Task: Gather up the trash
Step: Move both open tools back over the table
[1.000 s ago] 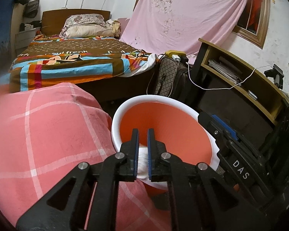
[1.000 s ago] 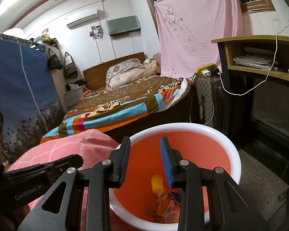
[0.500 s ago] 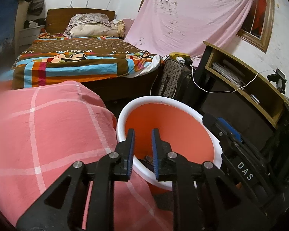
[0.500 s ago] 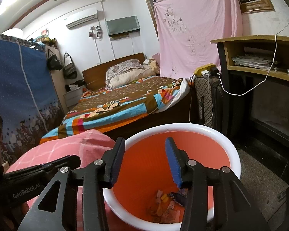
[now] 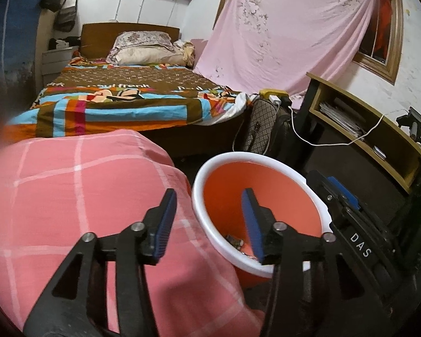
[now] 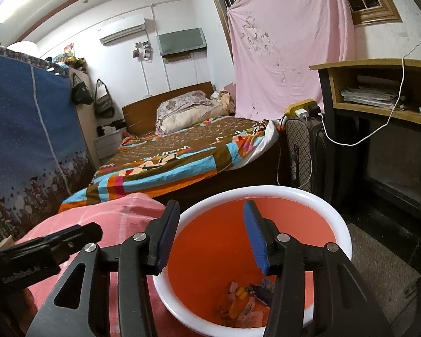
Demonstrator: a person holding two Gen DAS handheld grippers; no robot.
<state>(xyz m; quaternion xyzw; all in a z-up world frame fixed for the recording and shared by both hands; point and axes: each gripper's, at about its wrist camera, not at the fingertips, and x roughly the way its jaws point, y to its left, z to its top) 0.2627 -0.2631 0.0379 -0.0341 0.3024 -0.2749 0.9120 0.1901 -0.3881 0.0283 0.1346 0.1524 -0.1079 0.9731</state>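
Trash sits at the bottom of the orange bin [image 6: 252, 252]: small wrappers and scraps [image 6: 247, 306] in a loose pile, w/ a few more bits visible in the left view [image 5: 235, 243]. Bin stands on the floor, white rim touching the pink checked cloth [image 5: 70, 196] that covers the surface beside it, prob so stuff can go straight off the edge into it. Behind, well apart, a bed w/ a striped blanket [image 5: 120, 104], and off to the right a wooden shelf [image 5: 359, 129] w/ papers.

Left hand-held gripper [image 5: 207, 221] hangs over the bin's near rim, fingers spread wide, nothing between them; one finger is over the cloth, the other over the bin mouth. That fits a drop just made, tho that's a guess. Right hand-held gripper [image 6: 210, 233] also wide and empty, right above the bin opening and looking down at the pile.

Both empty, so next job looks like finding more litter; none shows on the cloth in these views.
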